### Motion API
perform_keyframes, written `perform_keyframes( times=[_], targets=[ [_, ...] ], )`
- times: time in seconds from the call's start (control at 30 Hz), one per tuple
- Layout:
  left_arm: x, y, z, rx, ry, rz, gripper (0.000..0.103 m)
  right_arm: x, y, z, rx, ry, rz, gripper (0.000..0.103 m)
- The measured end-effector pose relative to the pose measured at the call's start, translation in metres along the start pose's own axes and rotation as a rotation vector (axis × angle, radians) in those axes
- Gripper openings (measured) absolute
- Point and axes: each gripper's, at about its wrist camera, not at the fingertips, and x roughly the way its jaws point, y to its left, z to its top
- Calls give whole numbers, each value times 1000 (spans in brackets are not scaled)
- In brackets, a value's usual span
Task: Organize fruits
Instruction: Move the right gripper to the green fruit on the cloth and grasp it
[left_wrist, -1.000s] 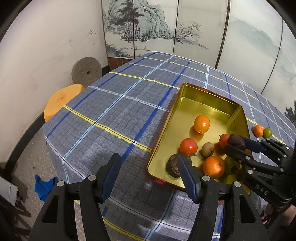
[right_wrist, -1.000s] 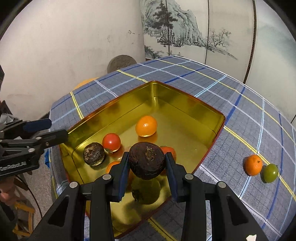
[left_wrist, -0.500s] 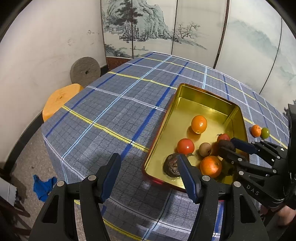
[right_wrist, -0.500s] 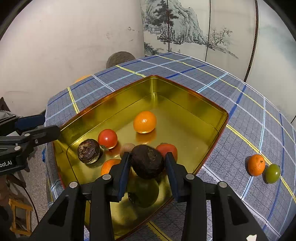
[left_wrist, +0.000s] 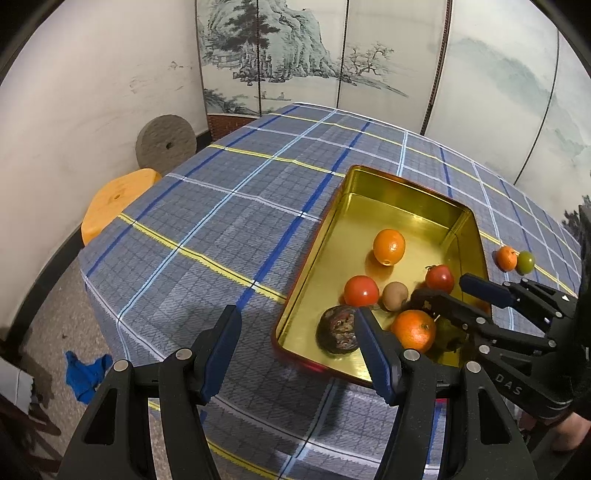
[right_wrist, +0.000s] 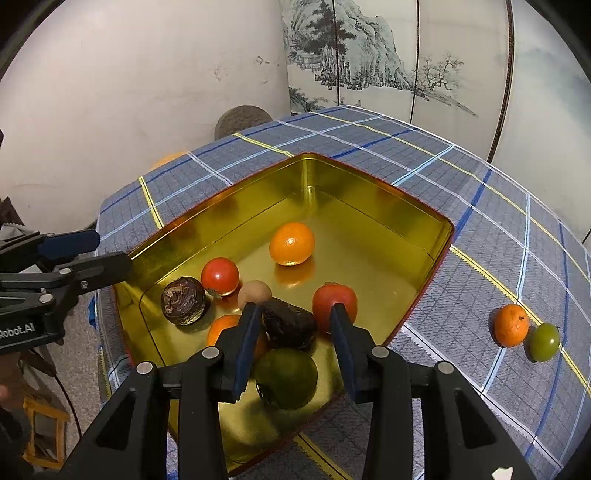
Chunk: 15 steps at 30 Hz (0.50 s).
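The right gripper (right_wrist: 291, 325) stands apart around a dark fruit (right_wrist: 290, 323) in the gold tray (right_wrist: 369, 192) — the left gripper (left_wrist: 295, 332), apart too, hovers near the tray's left rim.

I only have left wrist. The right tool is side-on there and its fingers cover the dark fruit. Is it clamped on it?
Observer: No. In the right wrist view the right tool straddles the dark fruit, but there is a clear gap between the fruit and one pad.
Operator: What is the fruit sitting on?
Observer: It lies in the tin, leaning on a green fruit right under the tool.
Operator: Is my left tool inside the tin?
Observer: No. The left tool stops at the rim with nothing between its fingers. The wrinkled round fruit sits inside, apart from it.
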Motion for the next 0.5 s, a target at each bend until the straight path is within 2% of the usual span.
perform_keyframes(
  times=[0.27, 0.5],
  targets=[
    [0, -14, 1, 21, -4, -25, 64, -30, -15, -3, 40, -62, -3, 42],
    [1, -45, 2, 69, -4, -80, 64, -49, -64, -19, 123, -76, -99, 43]
  ],
)
